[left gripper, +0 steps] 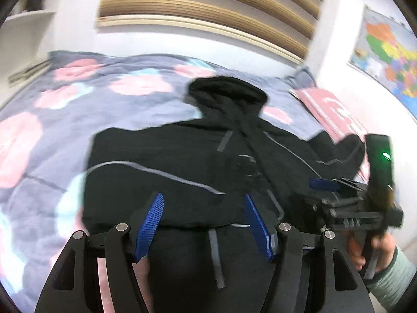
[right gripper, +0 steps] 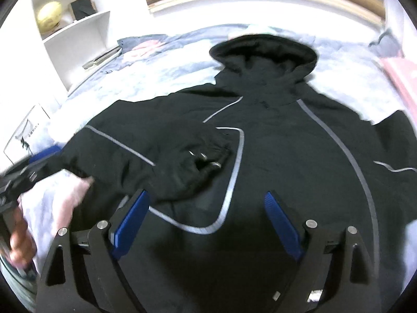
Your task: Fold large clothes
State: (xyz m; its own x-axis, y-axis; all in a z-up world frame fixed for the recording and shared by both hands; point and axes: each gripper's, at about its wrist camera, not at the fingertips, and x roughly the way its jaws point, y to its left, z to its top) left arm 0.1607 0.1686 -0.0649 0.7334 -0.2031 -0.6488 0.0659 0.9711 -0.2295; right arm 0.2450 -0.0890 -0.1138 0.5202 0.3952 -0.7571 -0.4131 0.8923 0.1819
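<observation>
A black hooded jacket (right gripper: 286,156) with grey reflective stripes lies front up on the bed, its hood (right gripper: 263,52) at the far end. One sleeve (right gripper: 156,154) is folded across the chest, its cuff (right gripper: 208,156) near the middle. The other sleeve (left gripper: 336,154) lies out to the right. My left gripper (left gripper: 202,208) hovers open over the jacket's (left gripper: 169,161) lower part, nothing pinched between its blue pads (left gripper: 149,224). My right gripper (right gripper: 206,203) is open above the jacket's front, its jaws wide and empty.
A floral blue and pink duvet (left gripper: 104,99) covers the bed. A pink item (left gripper: 331,109) lies at the right edge. White shelves (right gripper: 78,26) stand at the left, a slatted headboard (left gripper: 208,7) at the back, a map (left gripper: 385,60) on the right wall.
</observation>
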